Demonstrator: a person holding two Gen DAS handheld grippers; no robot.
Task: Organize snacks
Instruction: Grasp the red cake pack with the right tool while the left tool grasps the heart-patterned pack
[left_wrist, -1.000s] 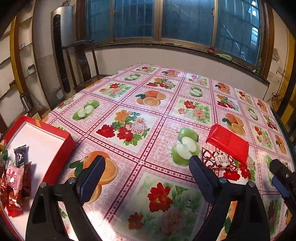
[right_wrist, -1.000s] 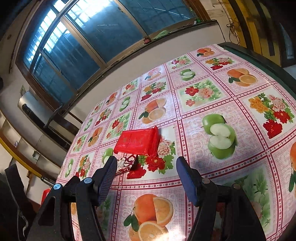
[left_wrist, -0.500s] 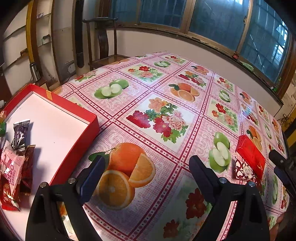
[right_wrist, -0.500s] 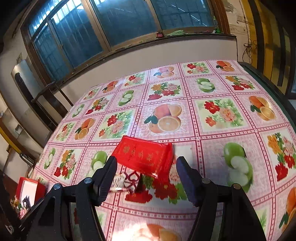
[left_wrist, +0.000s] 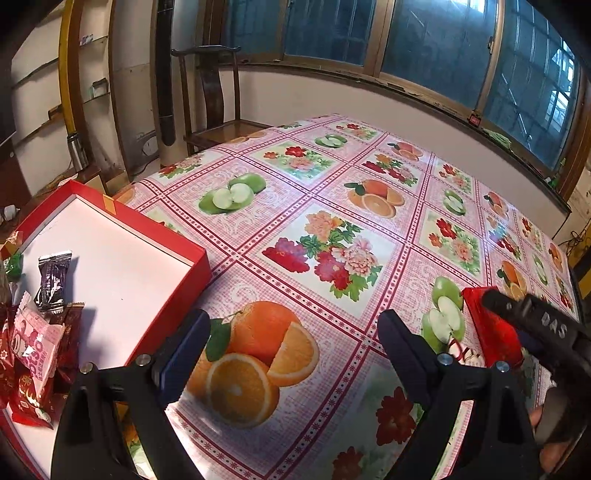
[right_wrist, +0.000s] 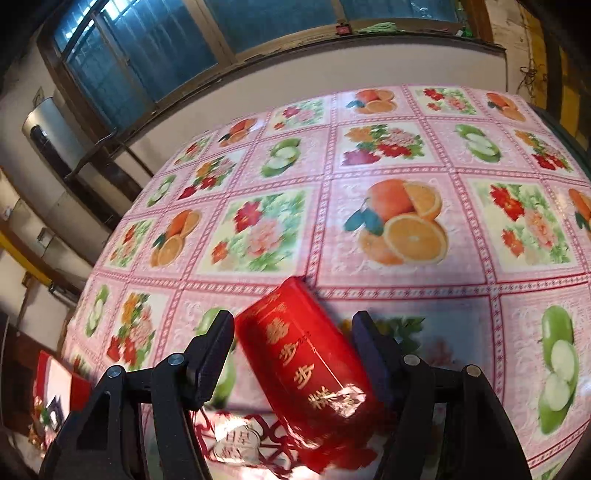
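Tongs close in on a red packet (right_wrist: 306, 365): my right gripper (right_wrist: 293, 354) has swung in over the table (right_wrist: 406, 155) in the last second, and the packet that lay ahead of it now sits between its 2 fingers. Its jaws stand partly open with a gap on both sides, so nothing is held yet; the packet lies aslant on the cloth, its gold lettering blurred, with a small red-and-silver wrapped piece (right_wrist: 236, 439) just beside it at the near end. My left gripper (left_wrist: 293, 350) has swept toward the box (left_wrist: 173, 295), which has grown from a sliver at the frame edge to fill the left of that view; its jaws are wide open and empty, over the printed orange. From the left view my right gripper (left_wrist: 532, 325) shows as a black bar across the packet (left_wrist: 491, 332). I judge the pick is about to begin, and closing across the packet's short side looks the likely grasp. Box contents: a dark purple wrapper (left_wrist: 51, 277), a pink-and-white pack (left_wrist: 35, 347), several red ones (left_wrist: 29, 402) and a green sweet (left_wrist: 13, 264), all bunched at the near left end; the rest of its white floor is bare.
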